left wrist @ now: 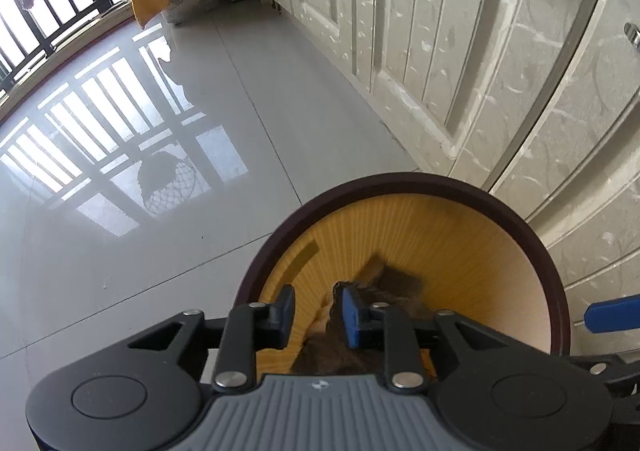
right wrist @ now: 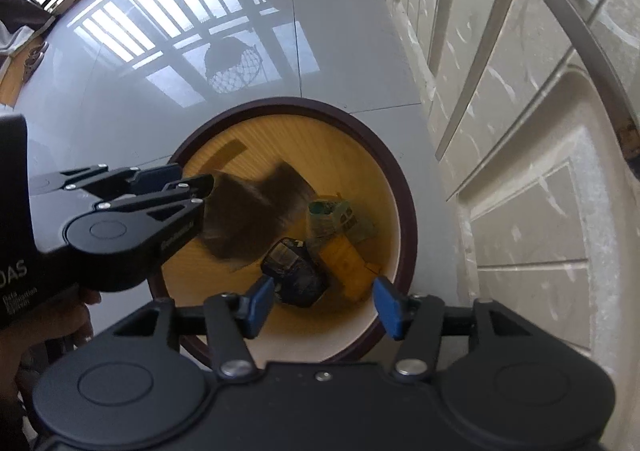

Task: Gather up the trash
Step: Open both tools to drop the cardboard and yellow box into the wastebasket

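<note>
Both grippers are over the bin [right wrist: 394,187], pointing steeply down into it, so anything we let go of lands inside, not on the floor tiles [left wrist: 160,251].

Left gripper [left wrist: 316,317]: fingers a little apart, not clamped. The brown piece of trash [right wrist: 244,219] sits just past its fingertips, motion-blurred in both views, and overlaps the right pad [left wrist: 352,317]. We read it as dropping free, but can't rule out contact with that pad.

Right gripper [right wrist: 324,305]: fingers wide apart, nothing between them. Just beyond its tips, at the bin bottom: a black crumpled wrapper [right wrist: 294,271], a yellow piece [right wrist: 344,259] and a green printed pack [right wrist: 340,219], all touching or overlapping.

The brown piece looks thin, flat and floppy, like paper or film; too smeared to say which. Bin is round, dark rim, yellow-wood inside, just beside the white cabinet doors [left wrist: 440,51].
</note>
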Demonstrator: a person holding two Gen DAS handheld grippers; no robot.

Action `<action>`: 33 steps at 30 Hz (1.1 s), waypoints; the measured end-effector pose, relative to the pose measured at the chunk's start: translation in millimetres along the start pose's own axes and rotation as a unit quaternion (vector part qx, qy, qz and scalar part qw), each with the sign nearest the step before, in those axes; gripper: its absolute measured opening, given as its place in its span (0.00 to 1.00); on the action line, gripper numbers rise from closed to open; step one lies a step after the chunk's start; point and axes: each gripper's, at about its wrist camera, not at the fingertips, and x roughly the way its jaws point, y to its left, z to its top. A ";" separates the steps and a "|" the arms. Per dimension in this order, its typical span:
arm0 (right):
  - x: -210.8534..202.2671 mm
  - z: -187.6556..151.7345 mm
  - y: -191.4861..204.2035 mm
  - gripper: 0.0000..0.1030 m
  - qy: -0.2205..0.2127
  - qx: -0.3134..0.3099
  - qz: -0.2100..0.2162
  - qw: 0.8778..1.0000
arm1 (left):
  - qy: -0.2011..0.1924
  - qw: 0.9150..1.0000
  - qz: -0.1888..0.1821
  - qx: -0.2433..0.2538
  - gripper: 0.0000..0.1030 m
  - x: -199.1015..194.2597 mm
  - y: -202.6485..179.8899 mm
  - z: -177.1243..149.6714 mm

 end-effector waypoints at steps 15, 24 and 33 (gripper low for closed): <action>-12.4 -5.4 6.4 0.75 0.001 -0.078 -0.010 0.997 | 0.031 0.999 -0.012 -0.020 0.60 -16.9 12.8 -12.4; -38.0 -11.5 4.2 0.96 -0.019 -0.063 -0.015 0.998 | 0.026 0.999 -0.011 -0.042 0.74 -53.5 24.5 -15.2; -64.7 -19.5 2.0 1.00 -0.033 -0.041 -0.041 0.998 | 0.037 0.996 -0.009 -0.082 0.81 -83.8 33.6 -29.5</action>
